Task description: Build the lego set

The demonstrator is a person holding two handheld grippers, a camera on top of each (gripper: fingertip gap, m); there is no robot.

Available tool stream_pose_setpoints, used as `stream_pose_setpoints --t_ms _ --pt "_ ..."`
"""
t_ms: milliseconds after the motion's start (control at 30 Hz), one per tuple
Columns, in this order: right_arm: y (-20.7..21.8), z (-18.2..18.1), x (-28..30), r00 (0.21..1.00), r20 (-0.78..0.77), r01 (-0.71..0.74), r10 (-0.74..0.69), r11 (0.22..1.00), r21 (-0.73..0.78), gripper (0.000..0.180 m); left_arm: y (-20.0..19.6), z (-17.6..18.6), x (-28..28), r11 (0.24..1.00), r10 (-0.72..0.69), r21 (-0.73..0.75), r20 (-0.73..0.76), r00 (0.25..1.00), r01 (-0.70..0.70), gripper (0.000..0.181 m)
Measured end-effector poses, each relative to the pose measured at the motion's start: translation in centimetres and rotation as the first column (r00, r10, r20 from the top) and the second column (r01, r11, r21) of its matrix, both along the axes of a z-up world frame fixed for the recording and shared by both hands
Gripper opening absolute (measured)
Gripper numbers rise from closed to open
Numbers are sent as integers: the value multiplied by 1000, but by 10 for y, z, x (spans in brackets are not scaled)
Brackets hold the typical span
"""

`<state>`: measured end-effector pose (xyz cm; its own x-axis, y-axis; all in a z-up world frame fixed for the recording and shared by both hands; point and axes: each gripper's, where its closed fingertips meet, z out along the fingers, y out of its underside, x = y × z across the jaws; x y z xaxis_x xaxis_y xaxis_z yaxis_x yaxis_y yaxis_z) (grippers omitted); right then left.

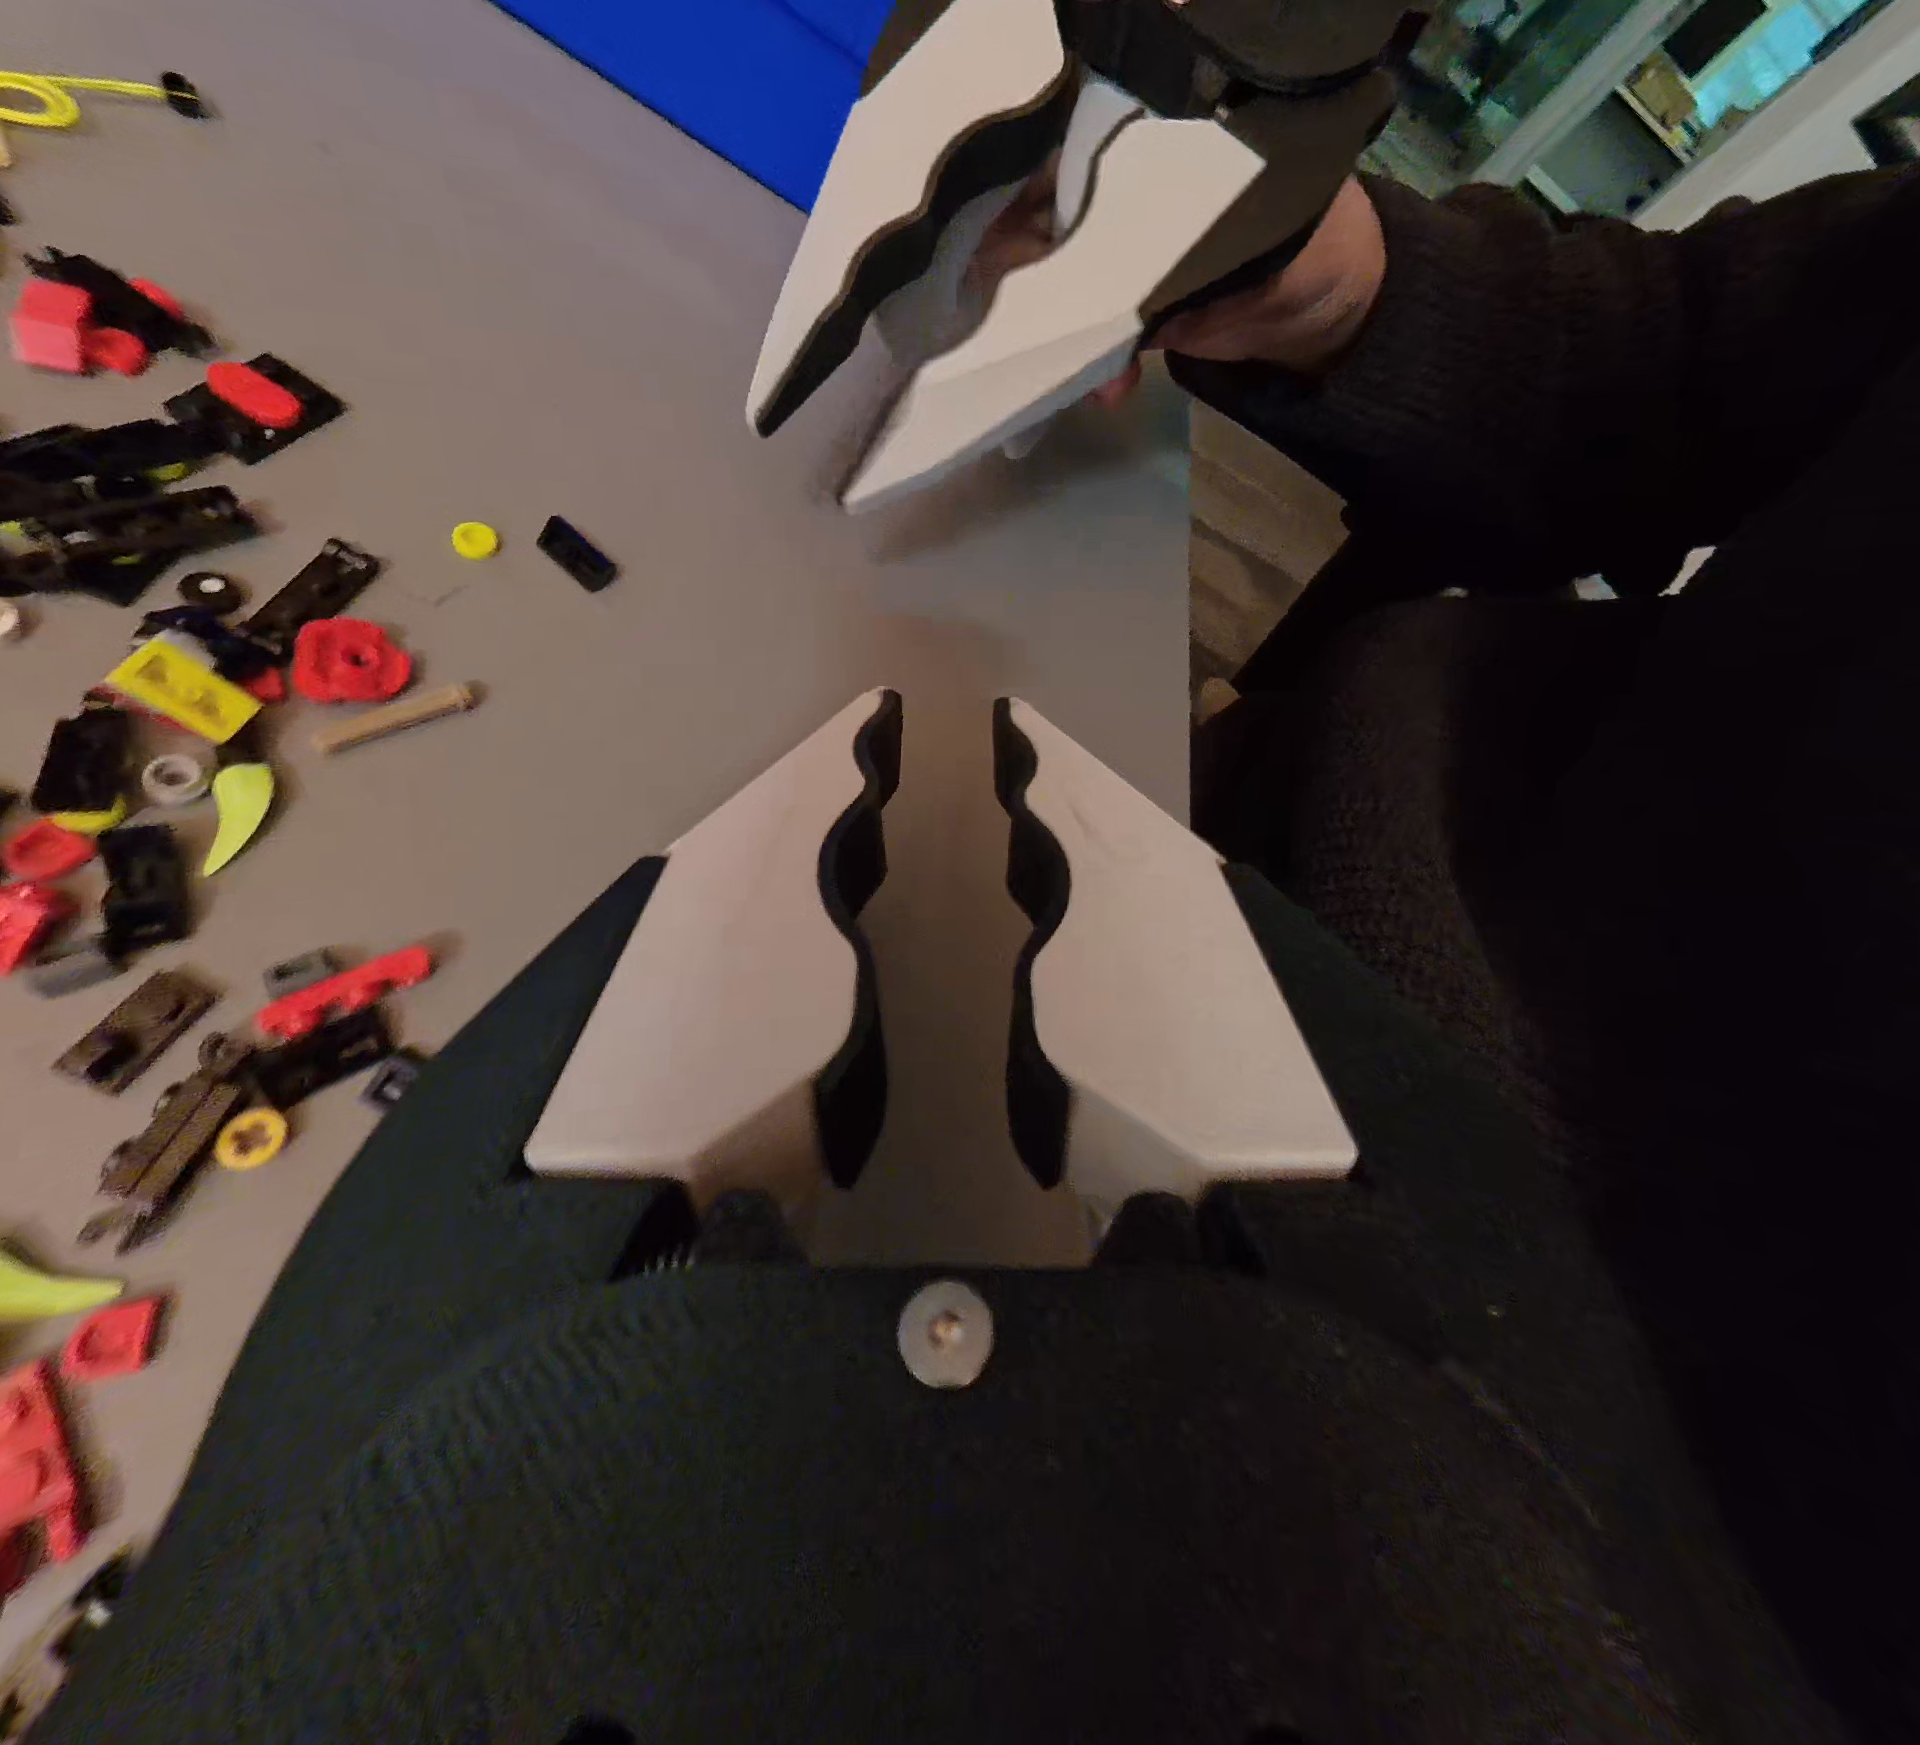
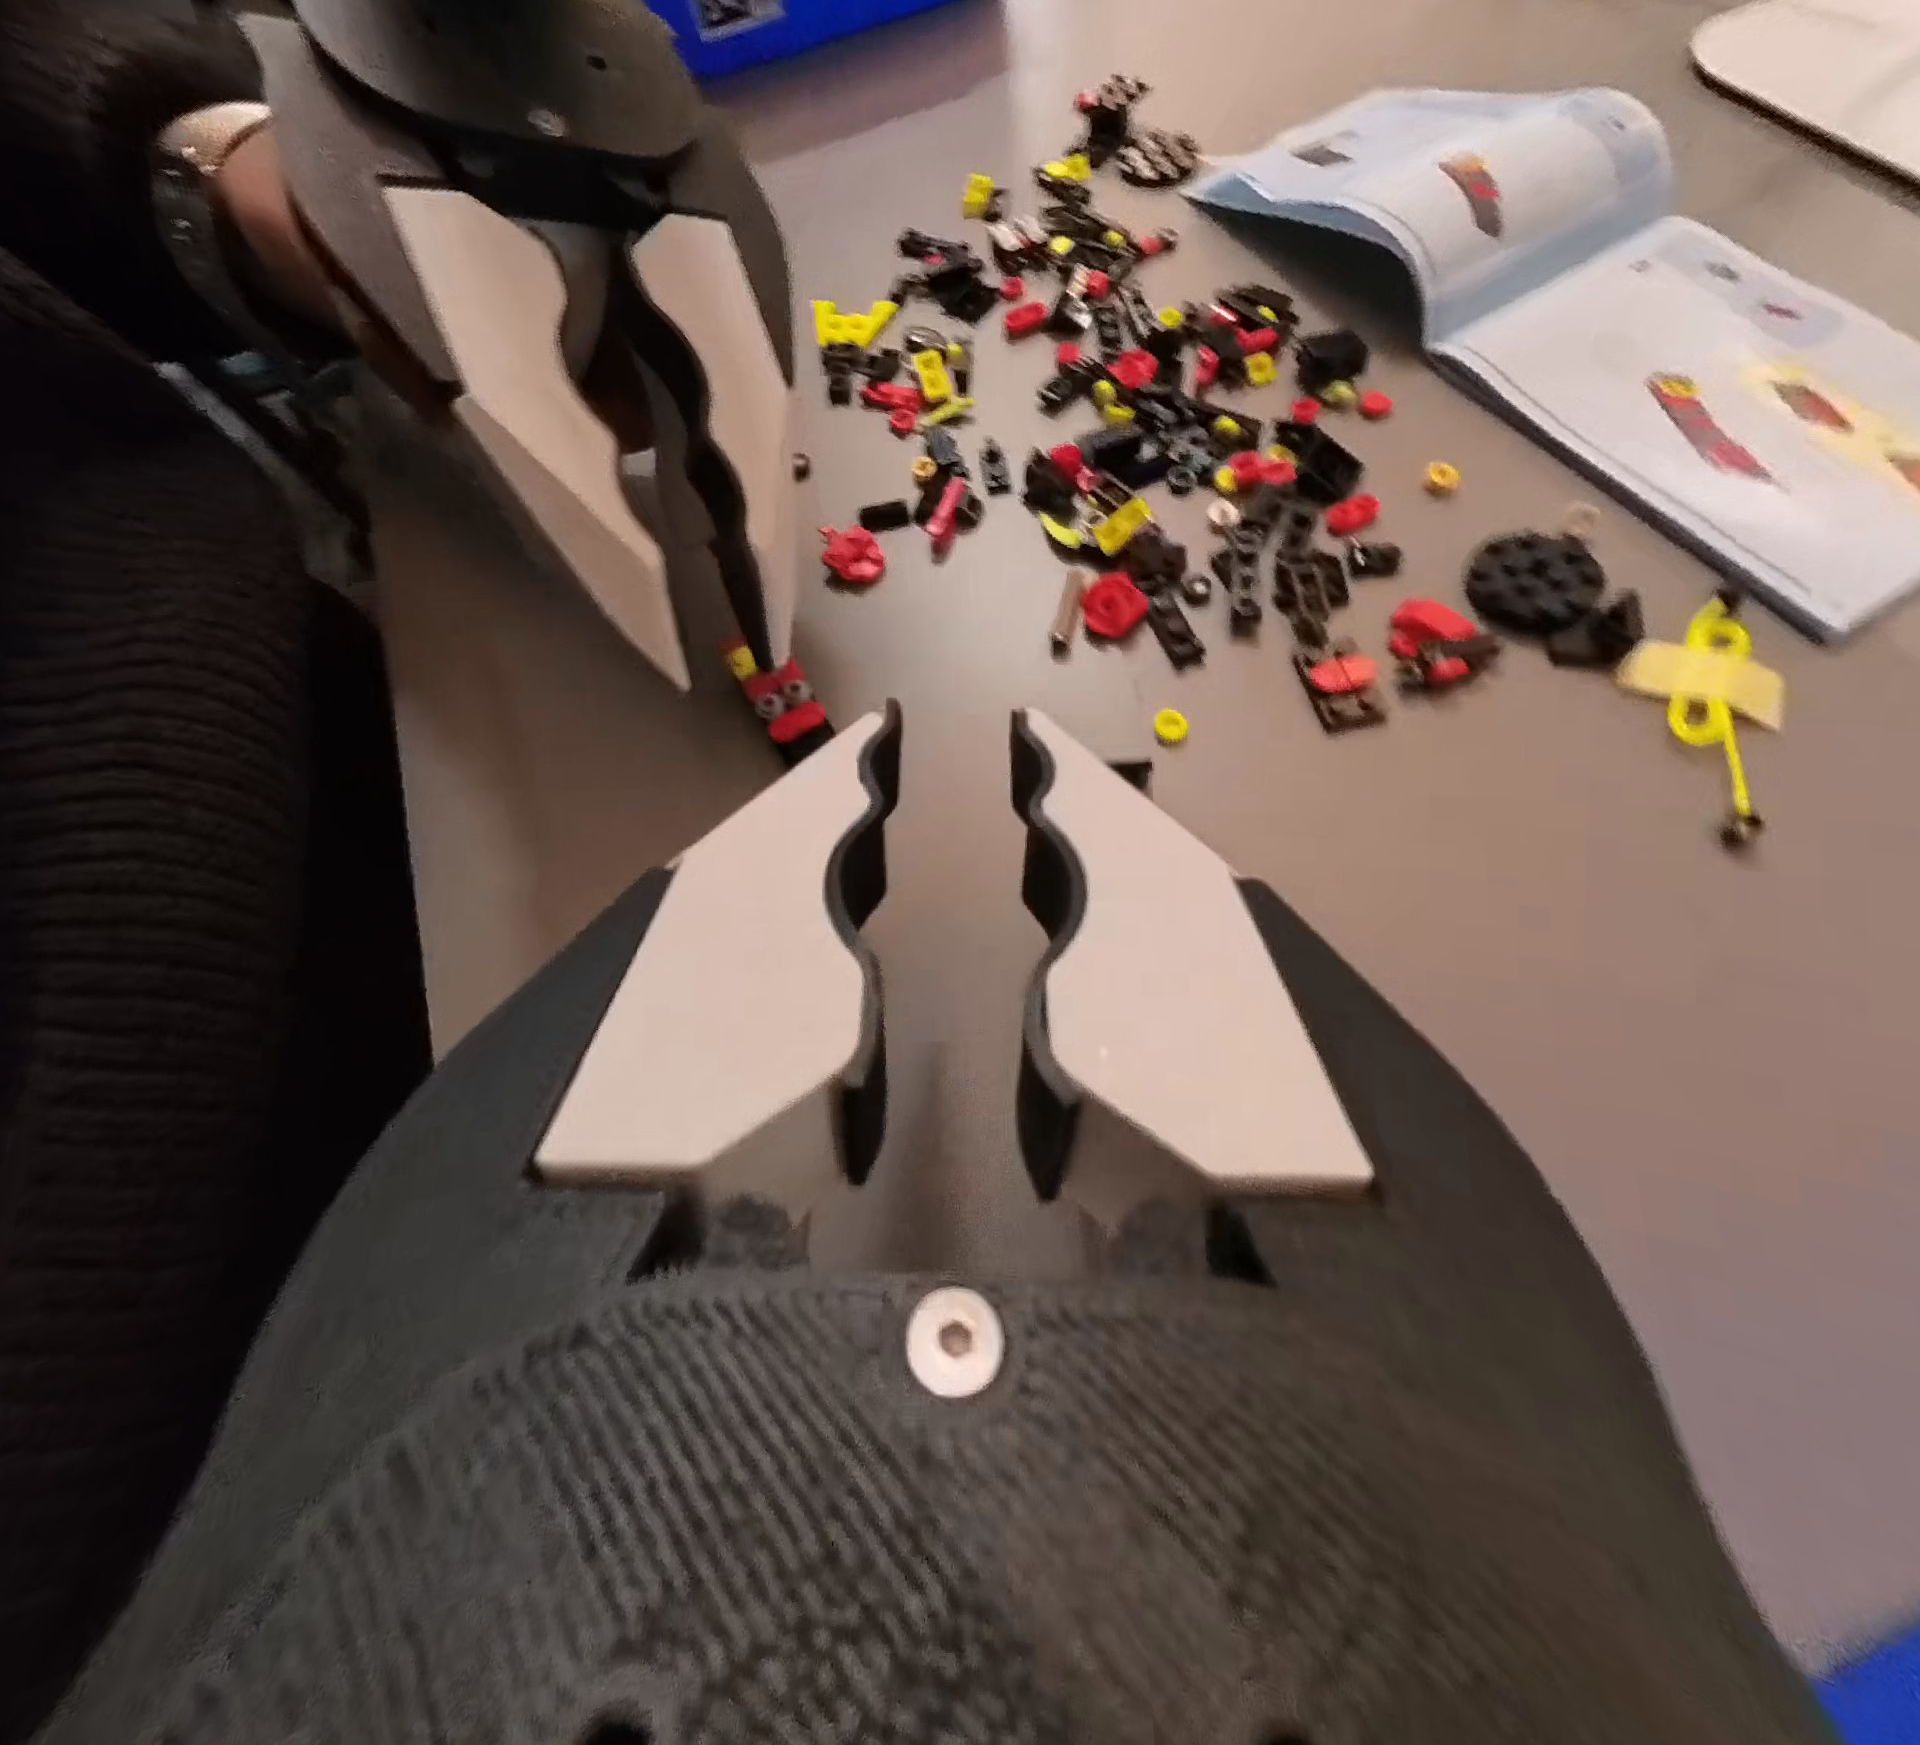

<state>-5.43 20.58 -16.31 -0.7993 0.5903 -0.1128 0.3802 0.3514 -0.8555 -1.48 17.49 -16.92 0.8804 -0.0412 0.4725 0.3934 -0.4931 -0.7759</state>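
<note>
Left tongs [image 1: 945, 698] narrowly parted, empty; right tongs [image 2: 954, 713] likewise, above table [image 2: 1351, 968], lego pieces [image 2: 1122, 448] apart.

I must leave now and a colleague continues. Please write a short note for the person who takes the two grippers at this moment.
Left gripper: open, empty, near the table edge.
Right gripper: open, empty, facing the pile.
Loose bricks: black, red and yellow, scattered on the grey table.
Small red-and-black assembly: lies just past the left gripper's tips.
Instruction booklet: open, right of the pile.
Done: apparently only that small assembly.
Left: nearly the whole build.
</note>
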Motion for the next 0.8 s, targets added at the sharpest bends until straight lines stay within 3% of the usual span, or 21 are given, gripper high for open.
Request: stream_pose_setpoints --t_ms 267,400,467,800 --pt "-26 -10 1 985 -30 -166 170 979 123 21 -32 7 -30 981 192 15 -33 981 -192 2" --pt "-29 -7 -2 979 -20 -201 204 975 99 0 -47 13 -48 959 282 41 -6 959 -281 0" --pt "-31 -8 -3 976 -19 -216 218 972 97 0 -52 10 -54 949 314 33 12 949 -314 0" --pt "-36 -14 0 970 -14 -241 245 963 118 9 -46 -2 -51 955 296 14 63 953 -298 0"
